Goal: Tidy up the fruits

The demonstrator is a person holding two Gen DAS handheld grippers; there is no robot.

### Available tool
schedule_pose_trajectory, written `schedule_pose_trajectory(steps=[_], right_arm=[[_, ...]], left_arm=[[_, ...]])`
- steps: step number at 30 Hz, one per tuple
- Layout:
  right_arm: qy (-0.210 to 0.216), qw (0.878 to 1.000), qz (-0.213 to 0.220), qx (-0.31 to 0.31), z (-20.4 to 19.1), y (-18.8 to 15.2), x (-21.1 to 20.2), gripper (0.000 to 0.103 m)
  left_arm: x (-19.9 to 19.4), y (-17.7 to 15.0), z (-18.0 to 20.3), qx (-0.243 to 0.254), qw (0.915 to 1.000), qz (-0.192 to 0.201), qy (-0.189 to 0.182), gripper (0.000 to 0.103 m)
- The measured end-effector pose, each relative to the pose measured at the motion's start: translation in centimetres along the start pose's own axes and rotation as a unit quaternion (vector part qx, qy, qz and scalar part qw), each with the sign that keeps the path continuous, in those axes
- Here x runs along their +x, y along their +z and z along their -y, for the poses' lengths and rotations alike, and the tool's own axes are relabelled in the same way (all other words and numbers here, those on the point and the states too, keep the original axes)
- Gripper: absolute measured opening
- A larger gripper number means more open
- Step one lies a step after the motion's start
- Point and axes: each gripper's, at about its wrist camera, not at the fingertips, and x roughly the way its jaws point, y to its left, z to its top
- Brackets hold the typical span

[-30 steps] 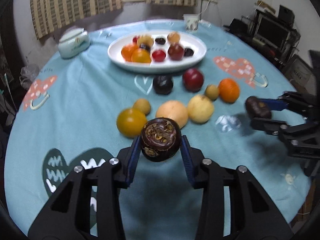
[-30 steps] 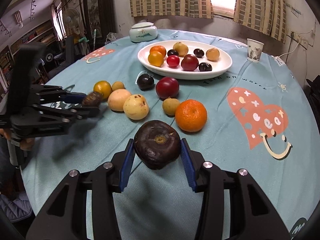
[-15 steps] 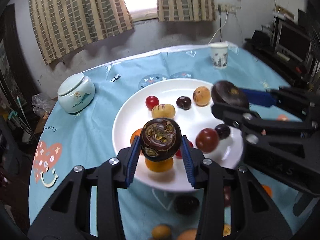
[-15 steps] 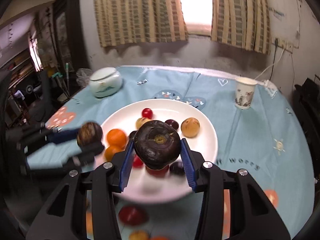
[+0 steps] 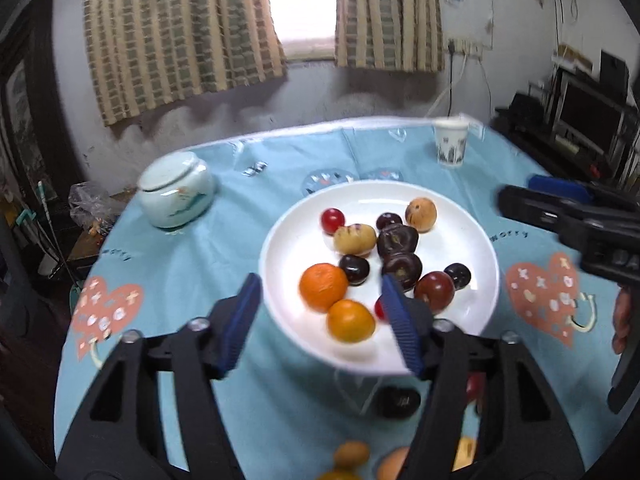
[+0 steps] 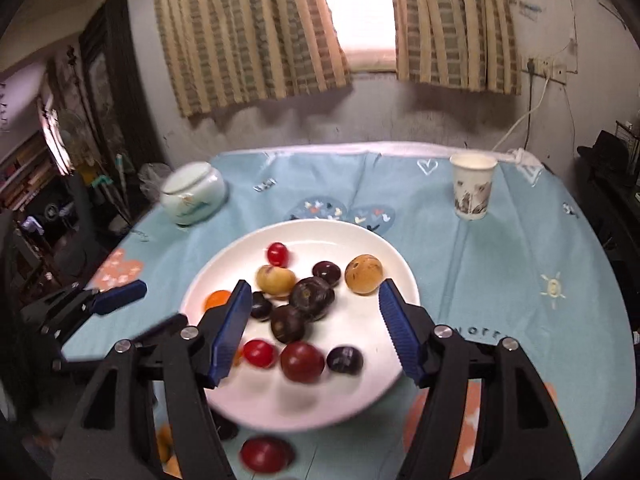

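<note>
A white oval plate [image 5: 472, 240] [image 6: 392, 256] on the blue tablecloth holds several fruits: oranges, red and dark plums, a tan fruit. Two dark brown wrinkled fruits [image 5: 398, 238] [image 5: 402, 268] lie side by side in its middle; they also show in the right wrist view [image 6: 312, 298] [image 6: 289, 323]. My left gripper [image 5: 322, 322] is open and empty above the plate's near left rim. My right gripper [image 6: 314, 326] is open and empty above the plate. Each gripper shows in the other's view: the right one [image 5: 560, 208], the left one [image 6: 100, 306].
A pale green lidded jar [image 5: 176, 188] [image 6: 192, 198] stands at the back left, a paper cup [image 5: 451, 146] [image 6: 473, 186] at the back right. More loose fruits lie on the cloth near me: a dark plum [image 5: 398, 400], a red one [image 6: 266, 454], yellowish ones [image 5: 352, 454].
Both grippers have opened and let go of their dark brown fruits, which now lie in the middle of the plate. Both grippers have drawn back slightly from the plate.
</note>
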Motion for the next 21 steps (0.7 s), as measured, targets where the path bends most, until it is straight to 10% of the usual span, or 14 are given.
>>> schedule_pose_trajectory(steps=[10,21], right_arm=[[0.037,0.999,0.02,0.024,1.9,-12.0,-6.9,0.071],[0.033,0.997,0.004,0.076,3.6,-12.9,-5.8,0.072]], left_arm=[[-5.2,-9.4,-5.0,-0.103,0.9926,0.026,-0.06,0.083],[-3.9,-10.7,-4.9,-0.079,0.9964,0.011,-0.029,0.084]])
